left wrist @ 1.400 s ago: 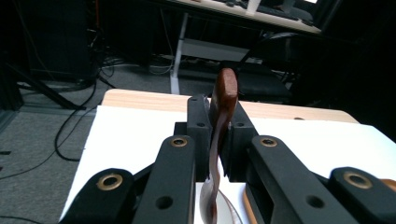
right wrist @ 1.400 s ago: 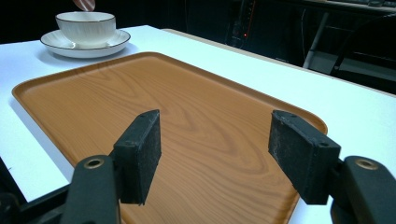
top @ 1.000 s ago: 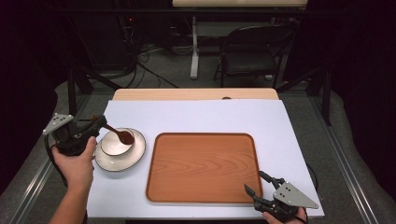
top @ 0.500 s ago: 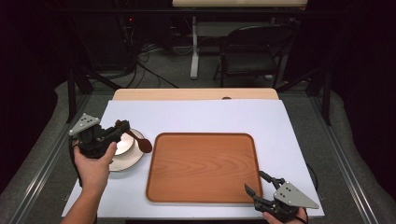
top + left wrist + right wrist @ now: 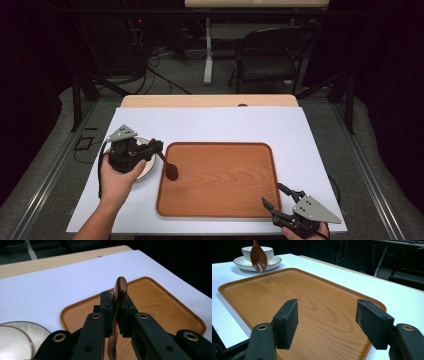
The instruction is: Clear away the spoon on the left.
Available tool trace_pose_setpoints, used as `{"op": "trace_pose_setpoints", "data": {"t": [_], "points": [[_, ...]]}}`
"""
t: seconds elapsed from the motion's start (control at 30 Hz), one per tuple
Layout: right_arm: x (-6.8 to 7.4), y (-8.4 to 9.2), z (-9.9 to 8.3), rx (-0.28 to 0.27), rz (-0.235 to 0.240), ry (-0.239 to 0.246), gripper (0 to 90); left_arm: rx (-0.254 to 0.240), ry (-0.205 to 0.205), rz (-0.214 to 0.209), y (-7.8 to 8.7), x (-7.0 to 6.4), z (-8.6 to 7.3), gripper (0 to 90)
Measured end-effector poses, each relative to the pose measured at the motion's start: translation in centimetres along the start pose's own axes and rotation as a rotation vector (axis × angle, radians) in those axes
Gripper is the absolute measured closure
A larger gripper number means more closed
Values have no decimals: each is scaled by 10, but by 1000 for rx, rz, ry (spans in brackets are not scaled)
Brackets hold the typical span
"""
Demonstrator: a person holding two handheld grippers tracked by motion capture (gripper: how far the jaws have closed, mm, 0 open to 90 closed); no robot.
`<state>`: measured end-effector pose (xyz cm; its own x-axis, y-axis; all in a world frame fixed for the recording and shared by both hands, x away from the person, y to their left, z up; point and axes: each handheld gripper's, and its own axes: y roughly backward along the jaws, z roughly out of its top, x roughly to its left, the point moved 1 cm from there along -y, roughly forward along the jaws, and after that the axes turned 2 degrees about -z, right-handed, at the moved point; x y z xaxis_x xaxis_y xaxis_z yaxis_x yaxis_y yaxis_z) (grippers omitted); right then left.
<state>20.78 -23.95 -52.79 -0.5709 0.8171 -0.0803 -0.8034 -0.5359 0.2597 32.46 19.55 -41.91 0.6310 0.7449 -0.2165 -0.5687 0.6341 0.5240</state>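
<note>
Spoon, dark brown wood, long-handled (image 5: 168,166): clamped by its handle in the left gripper (image 5: 156,146), bowl end hanging out past the jaw tips and down over the near-left edge of the rectangular orange-brown wooden tray (image 5: 250,150).

High view: a second ago the spoon's bowl sat over the white cup and saucer, with the gripper to their left; now the left hand (image 5: 117,180) has carried it across. The white ceramic saucer (image 5: 145,171) lies under and behind the gripper body, mostly covered. The right gripper (image 5: 278,200) rests at the tray's near-right corner, jaws apart, nothing between them, unmoved from the earlier frames. White tabletop sheet (image 5: 210,122) beneath all.

Left gripper view: both black jaws pressed together on the spoon's handle (image 5: 119,292), which stands edge-on between the pads. Tray (image 5: 160,307) ahead of and below the tips; saucer rim (image 5: 35,327) off to the lower left.

Right gripper view: pads (image 5: 287,320) wide apart over the tray (image 5: 317,305). Beyond them, far across the tray, the spoon's bowl (image 5: 258,257) hangs in front of the white cup (image 5: 268,251).

Judgement: the spoon has left the cup and is arriving at the tray; lowering and release look to be next.
</note>
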Motion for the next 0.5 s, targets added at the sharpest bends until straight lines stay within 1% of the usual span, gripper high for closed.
{"op": "trace_pose_setpoints", "data": {"t": [0.07, 0.2, 0.33, 0.43, 0.47, 0.5], "points": [[0, 0, 0, 0, -1, 0, 342, 27, -10, -11, -4, -2, 0, 840], [0, 0, 0, 0, 0, 2, 342, 63, -13, -33, -11, -4, -1, 841], [0, 0, 0, 1, 0, 2, 342, 119, -14, -71, -17, -4, 0, 840], [0, 0, 0, 1, 0, 4, 342, 144, -7, -89, -22, -4, 0, 841], [0, 0, 0, 1, 1, 4, 342, 158, -12, -94, -23, -3, 0, 840], [0, 0, 0, 1, 0, 3, 342, 158, -2, -94, -24, -4, 0, 841]]}}
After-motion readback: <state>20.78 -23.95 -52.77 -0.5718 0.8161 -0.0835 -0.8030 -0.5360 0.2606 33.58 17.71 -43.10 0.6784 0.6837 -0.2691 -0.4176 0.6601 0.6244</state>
